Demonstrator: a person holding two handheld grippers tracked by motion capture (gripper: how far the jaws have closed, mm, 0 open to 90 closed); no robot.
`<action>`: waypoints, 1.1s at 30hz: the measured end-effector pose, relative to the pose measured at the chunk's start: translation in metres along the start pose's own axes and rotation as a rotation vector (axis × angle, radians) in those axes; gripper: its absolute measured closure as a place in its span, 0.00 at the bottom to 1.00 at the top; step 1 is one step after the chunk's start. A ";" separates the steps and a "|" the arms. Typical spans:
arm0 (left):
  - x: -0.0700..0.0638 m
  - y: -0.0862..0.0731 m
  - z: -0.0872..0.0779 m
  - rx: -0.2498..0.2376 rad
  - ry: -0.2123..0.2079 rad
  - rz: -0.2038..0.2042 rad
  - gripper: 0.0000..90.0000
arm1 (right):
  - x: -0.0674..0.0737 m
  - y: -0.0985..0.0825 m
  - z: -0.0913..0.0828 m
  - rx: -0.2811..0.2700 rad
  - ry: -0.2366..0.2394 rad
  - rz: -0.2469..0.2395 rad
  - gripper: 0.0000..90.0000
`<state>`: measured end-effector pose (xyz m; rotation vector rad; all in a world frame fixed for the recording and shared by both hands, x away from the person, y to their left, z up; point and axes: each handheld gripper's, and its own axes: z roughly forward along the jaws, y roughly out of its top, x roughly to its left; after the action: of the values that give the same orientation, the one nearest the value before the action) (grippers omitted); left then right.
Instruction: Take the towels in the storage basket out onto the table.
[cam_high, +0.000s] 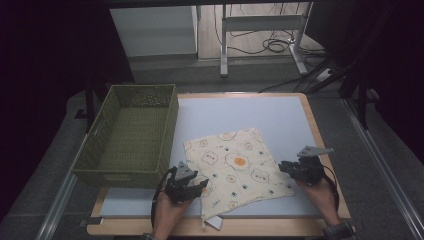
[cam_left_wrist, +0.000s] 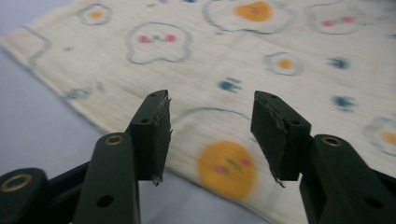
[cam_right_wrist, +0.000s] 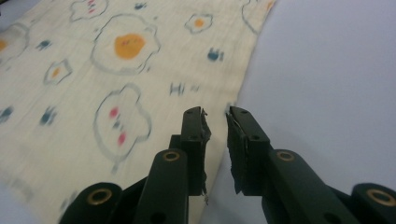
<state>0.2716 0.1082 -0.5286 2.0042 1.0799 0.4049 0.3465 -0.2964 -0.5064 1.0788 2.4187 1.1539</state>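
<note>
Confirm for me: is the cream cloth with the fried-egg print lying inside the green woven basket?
No, the cream cloth with the fried-egg print lies flat on the pale table, beside the green woven basket.

On my desk (cam_high: 295, 107) the cloth (cam_high: 235, 167) lies flat at the near middle, with the basket (cam_high: 131, 135) just to its left. My left tongs (cam_high: 199, 186) sit at the cloth's near-left corner, my right tongs (cam_high: 284, 167) at its right edge.
</note>
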 end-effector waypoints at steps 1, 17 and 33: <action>0.001 0.001 0.003 -0.002 0.030 0.001 0.52 | -0.001 0.005 0.006 0.001 -0.004 -0.001 0.85; 0.017 -0.001 0.021 0.055 0.110 -0.002 0.89 | 0.000 0.028 0.056 0.069 -0.051 -0.045 0.97; 0.035 0.028 0.045 0.026 0.074 -0.023 0.70 | -0.010 0.001 0.019 0.050 -0.076 0.002 0.96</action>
<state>0.3339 0.1049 -0.5383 2.0120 1.1578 0.4579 0.3633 -0.2920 -0.5195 1.1192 2.3998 1.0393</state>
